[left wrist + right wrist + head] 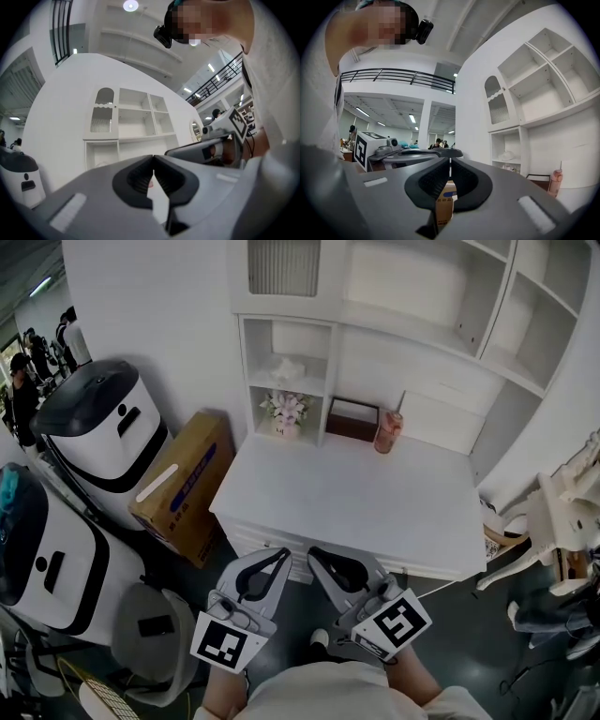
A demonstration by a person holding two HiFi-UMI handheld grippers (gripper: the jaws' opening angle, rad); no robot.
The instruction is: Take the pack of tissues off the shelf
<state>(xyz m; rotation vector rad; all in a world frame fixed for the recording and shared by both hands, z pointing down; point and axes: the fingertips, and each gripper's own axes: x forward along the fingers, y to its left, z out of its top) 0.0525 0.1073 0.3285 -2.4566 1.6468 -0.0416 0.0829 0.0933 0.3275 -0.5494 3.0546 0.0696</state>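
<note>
The pack of tissues (287, 369) is a white crumpled bundle on the upper small shelf of the white cabinet (424, 381), above a pot of pink flowers (286, 411). In the right gripper view the pack (507, 155) shows far off at the right, in the same cubby. Both grippers hang low in front of the white desk (347, 507), well short of the shelf. My left gripper (285, 552) is shut with nothing in it, its jaws meeting tip to tip (153, 157). My right gripper (313, 553) is shut and empty too (450, 161).
A brown box (352, 419) and a pink bottle (387, 432) stand at the back of the desk. A cardboard carton (183, 486) leans left of the desk beside two white machines (98, 423). A white chair (562, 512) stands at the right. People stand far off at the left.
</note>
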